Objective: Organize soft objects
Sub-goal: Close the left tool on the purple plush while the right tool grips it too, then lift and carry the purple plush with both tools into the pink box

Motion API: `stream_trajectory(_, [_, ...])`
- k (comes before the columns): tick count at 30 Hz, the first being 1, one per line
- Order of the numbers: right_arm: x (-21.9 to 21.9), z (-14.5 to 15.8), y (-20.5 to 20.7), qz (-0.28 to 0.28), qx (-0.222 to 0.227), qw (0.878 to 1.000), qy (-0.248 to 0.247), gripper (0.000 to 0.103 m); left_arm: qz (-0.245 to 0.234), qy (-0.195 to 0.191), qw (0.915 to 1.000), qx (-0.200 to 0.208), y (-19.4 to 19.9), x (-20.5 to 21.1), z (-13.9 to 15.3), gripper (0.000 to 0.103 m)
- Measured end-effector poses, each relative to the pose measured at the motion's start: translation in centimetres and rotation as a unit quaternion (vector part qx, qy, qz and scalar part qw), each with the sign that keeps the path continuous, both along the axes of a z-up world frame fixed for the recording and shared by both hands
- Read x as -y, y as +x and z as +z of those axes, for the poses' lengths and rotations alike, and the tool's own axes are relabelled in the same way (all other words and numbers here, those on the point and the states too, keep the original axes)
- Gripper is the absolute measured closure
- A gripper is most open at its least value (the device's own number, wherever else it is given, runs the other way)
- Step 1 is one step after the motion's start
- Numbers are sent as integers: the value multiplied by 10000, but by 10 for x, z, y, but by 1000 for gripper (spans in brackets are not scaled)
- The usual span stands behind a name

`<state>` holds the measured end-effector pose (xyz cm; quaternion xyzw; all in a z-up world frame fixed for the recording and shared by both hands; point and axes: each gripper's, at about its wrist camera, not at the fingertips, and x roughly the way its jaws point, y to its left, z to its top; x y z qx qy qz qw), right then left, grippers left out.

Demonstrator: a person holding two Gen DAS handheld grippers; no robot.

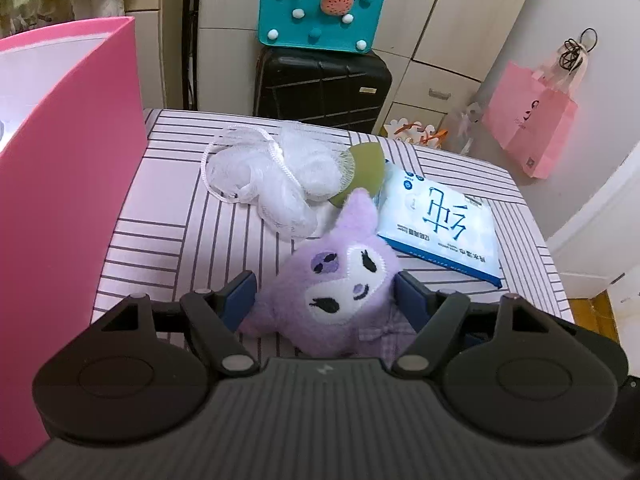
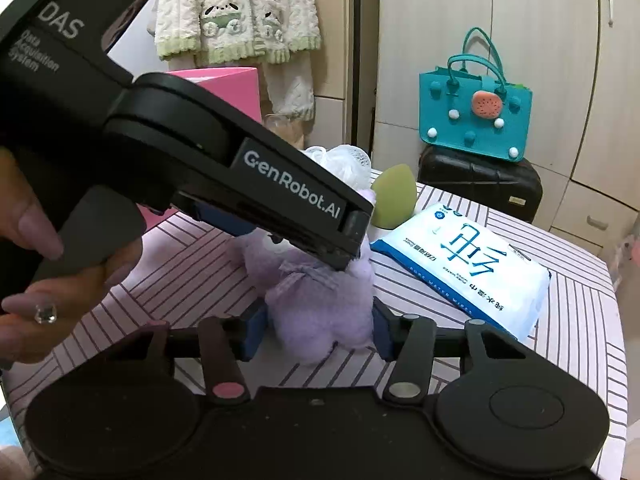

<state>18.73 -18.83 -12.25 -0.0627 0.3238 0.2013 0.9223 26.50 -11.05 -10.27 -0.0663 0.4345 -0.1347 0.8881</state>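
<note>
Both the left gripper and right gripper clamp the purple plush on the striped table, beside pouf, sponge, wipes, pink box, before suitcase and teal bag.

A striped table is seen in front of pale cupboards. A blue bag is set on a black suitcase. A pink bag is hung on the wall.

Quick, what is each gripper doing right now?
Left gripper: shut on the purple plush toy.
Right gripper: shut on the same toy's lower body.
</note>
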Motion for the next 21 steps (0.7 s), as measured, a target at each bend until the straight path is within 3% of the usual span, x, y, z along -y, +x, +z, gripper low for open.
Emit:
stream_trajectory(14, [-1,-4,-7,-90,37,9999,109,49,-201,110,9997,119,-14,8,-3,45])
stream_trajectory(21, [10,-4,-21,-65,-164,9972,729,50,-208,83,9997,-105,-29,1,0,45])
